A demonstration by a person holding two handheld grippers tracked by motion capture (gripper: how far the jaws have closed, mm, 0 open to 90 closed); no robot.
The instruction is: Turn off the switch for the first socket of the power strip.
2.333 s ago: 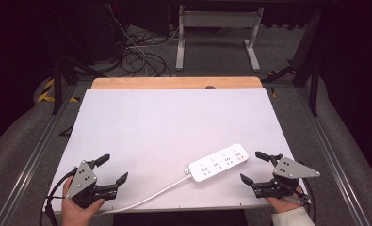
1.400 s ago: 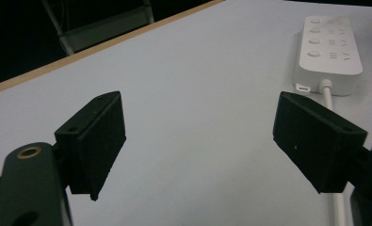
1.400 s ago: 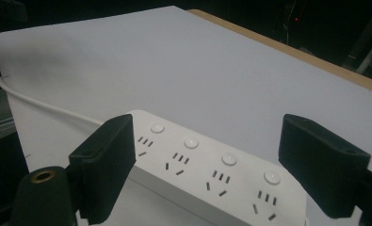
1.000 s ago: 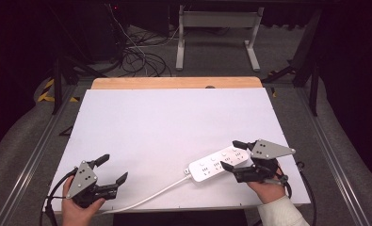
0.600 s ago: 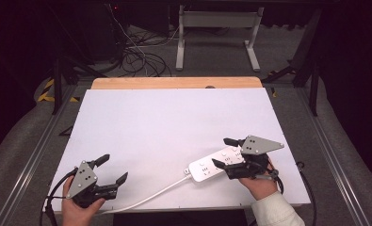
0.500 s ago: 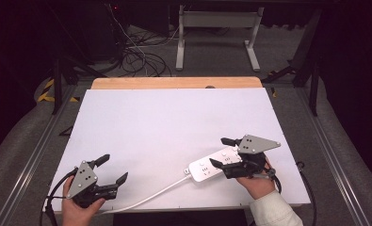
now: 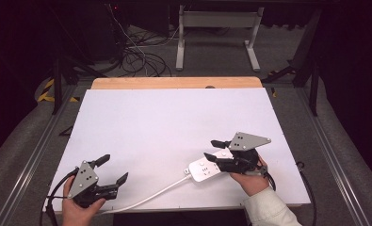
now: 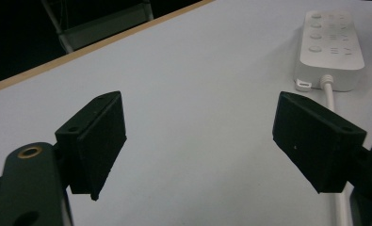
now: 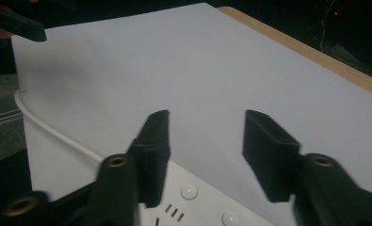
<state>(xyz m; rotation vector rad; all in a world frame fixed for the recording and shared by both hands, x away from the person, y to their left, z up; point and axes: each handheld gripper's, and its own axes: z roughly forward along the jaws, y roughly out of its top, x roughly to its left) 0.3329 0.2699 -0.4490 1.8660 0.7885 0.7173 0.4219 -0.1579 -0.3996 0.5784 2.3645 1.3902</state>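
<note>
— White sheet over the whole counter (image 7: 174, 127), with a strip of pale wood bare along the far edge. What lies on it?

— One white plastic power strip (image 7: 206, 167) with rows of sockets and round buttons, close to the near edge and toward the right corner. It lies slantwise, its cord end nearer the person.

— And the cord?

— A white cable (image 7: 148, 200) leaves that end and runs along the near edge toward the left corner. In the left gripper view the same strip (image 8: 331, 44) sits at the upper right, with the cable (image 8: 332, 96) coming down past the right-hand jaw.

— Where is the right gripper?

— The black right gripper (image 7: 214, 149), topped by its grey three-cornered plate, is held by a hand in a pale sleeve directly over the far part of the strip. Its jaws are parted to a middling gap and hold nothing. In the right gripper view the jaws stand just above the strip's buttons (image 9: 188, 191); whether they touch the casing I cannot tell.

— The left one?

— The black left gripper (image 7: 113, 169) rests in a hand at the near left corner of the counter, well apart from the strip. Its jaws are spread wide with only bare white sheet between them.
</note>
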